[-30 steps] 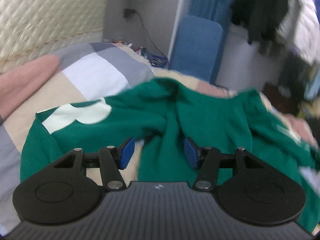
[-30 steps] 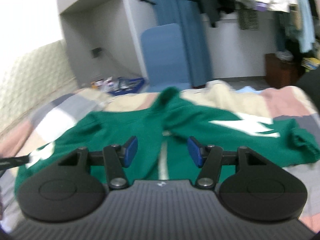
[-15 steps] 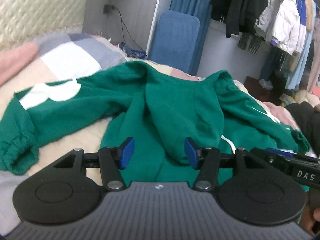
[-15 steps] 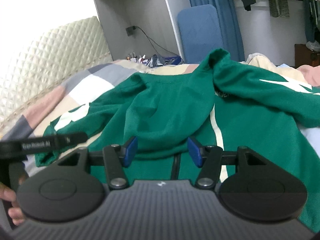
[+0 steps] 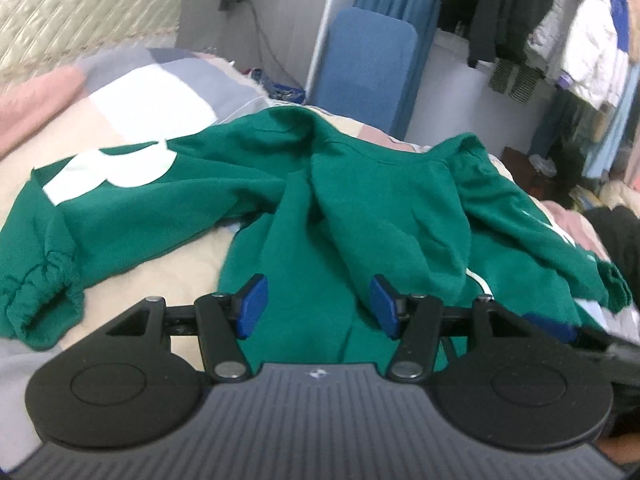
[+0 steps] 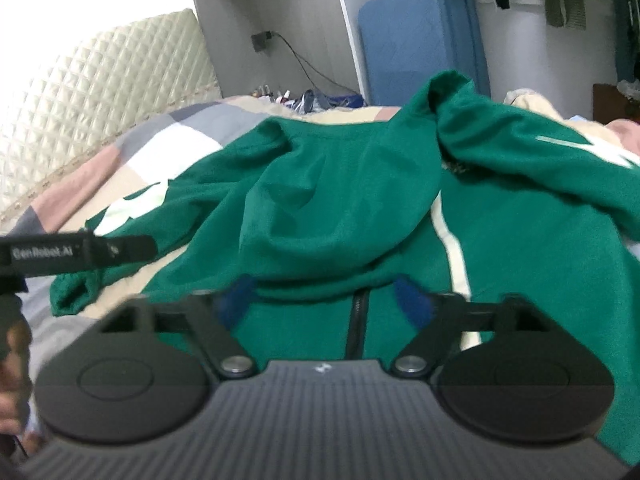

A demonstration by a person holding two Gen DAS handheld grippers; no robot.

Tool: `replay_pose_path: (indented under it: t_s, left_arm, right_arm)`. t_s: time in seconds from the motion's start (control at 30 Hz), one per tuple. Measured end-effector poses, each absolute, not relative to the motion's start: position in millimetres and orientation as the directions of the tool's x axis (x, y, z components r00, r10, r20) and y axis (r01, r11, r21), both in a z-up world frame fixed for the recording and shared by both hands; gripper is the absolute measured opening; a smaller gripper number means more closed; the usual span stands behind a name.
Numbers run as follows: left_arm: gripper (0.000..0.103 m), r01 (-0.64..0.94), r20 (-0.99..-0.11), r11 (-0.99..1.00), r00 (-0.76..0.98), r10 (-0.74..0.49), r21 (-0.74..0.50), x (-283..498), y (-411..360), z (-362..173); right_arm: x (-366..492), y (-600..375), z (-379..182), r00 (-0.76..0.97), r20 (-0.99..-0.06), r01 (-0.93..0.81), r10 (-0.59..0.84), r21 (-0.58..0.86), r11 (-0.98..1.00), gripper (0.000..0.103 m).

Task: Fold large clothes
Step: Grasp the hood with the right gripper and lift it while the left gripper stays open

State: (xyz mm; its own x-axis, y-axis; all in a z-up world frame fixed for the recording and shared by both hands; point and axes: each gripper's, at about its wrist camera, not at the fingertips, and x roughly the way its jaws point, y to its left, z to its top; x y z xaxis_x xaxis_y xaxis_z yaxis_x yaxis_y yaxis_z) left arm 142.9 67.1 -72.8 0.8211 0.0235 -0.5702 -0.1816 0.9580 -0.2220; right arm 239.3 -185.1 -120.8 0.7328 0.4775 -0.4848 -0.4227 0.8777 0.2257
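Observation:
A green zip jacket [image 5: 360,208] lies rumpled on the bed, one sleeve with a white letter patch [image 5: 108,172] stretched out to the left and ending in a gathered cuff [image 5: 36,300]. My left gripper [image 5: 318,310] hovers low over the jacket's body, its blue pads apart and pressing on nothing. In the right wrist view the jacket [image 6: 340,208] shows a white stripe [image 6: 452,248] and a dark zip [image 6: 358,320]. My right gripper [image 6: 326,300] is opening, its blurred pads wide on either side of the zip and folded edge, not pressing on the cloth.
The bed has a patchwork quilt [image 5: 152,100] and a padded cream headboard [image 5: 80,8]. A blue padded board [image 5: 368,80] leans at the far end beside a rack of hanging clothes [image 5: 580,40]. A person's hand [image 6: 12,340] holds the left gripper's body [image 6: 80,254].
Both grippers have come down closer to the jacket, which has settled onto the bed. The right gripper's pads have spread much wider; the left pads look the same.

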Motion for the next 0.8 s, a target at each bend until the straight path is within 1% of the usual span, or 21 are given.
replay_pose_path:
  t_s: [0.17,0.33,0.47,0.6,0.63,0.67,0.7,0.77,0.8]
  left_arm:
    - [0.063,-0.225,-0.577,0.94,0.816,0.038,-0.257,145.6,86.5,-74.9]
    - [0.063,-0.264,-0.575,0.916,0.817,0.047,-0.301,144.6,105.4,-78.5]
    - [0.064,-0.286,-0.575,0.899,0.817,0.048,-0.331,143.0,116.1,-80.5]
    - [0.063,-0.291,-0.58,0.896,0.813,0.048,-0.334,146.1,121.9,-85.0]
    - [0.063,-0.295,-0.583,0.897,0.811,0.052,-0.33,148.3,123.9,-86.6]
    - [0.064,-0.298,-0.586,0.897,0.808,0.055,-0.327,150.9,125.9,-88.2]
    - [0.064,-0.299,-0.588,0.897,0.807,0.056,-0.325,154.0,128.2,-90.1]
    - [0.064,-0.3,-0.591,0.9,0.804,0.061,-0.315,161.9,133.4,-93.9]
    - [0.064,-0.304,-0.592,0.9,0.803,0.066,-0.311,166.1,136.2,-95.5]
  right_arm:
    - [265.1,-157.0,-142.2,0.683,-0.56,-0.447,0.47,0.188,0.874,0.087]
    - [298.2,-121.2,-163.4,0.679,-0.592,-0.454,0.434,0.125,0.882,0.087]
    - [319.7,-95.1,-172.1,0.705,-0.581,-0.468,0.406,0.05,0.883,0.086]
    - [356.0,-70.0,-171.7,0.726,-0.584,-0.461,0.363,-0.022,0.887,0.085]
    - [368.1,-66.6,-171.6,0.716,-0.598,-0.454,0.361,-0.007,0.891,0.082]
    - [379.0,-65.0,-170.9,0.706,-0.607,-0.45,0.364,0.013,0.893,0.074]
    - [389.6,-62.2,-168.4,0.7,-0.613,-0.446,0.365,0.024,0.895,0.069]
    - [409.2,-53.8,-157.7,0.704,-0.615,-0.449,0.357,0.005,0.894,0.047]
    - [417.2,-50.5,-151.1,0.712,-0.612,-0.445,0.346,-0.011,0.896,0.044]
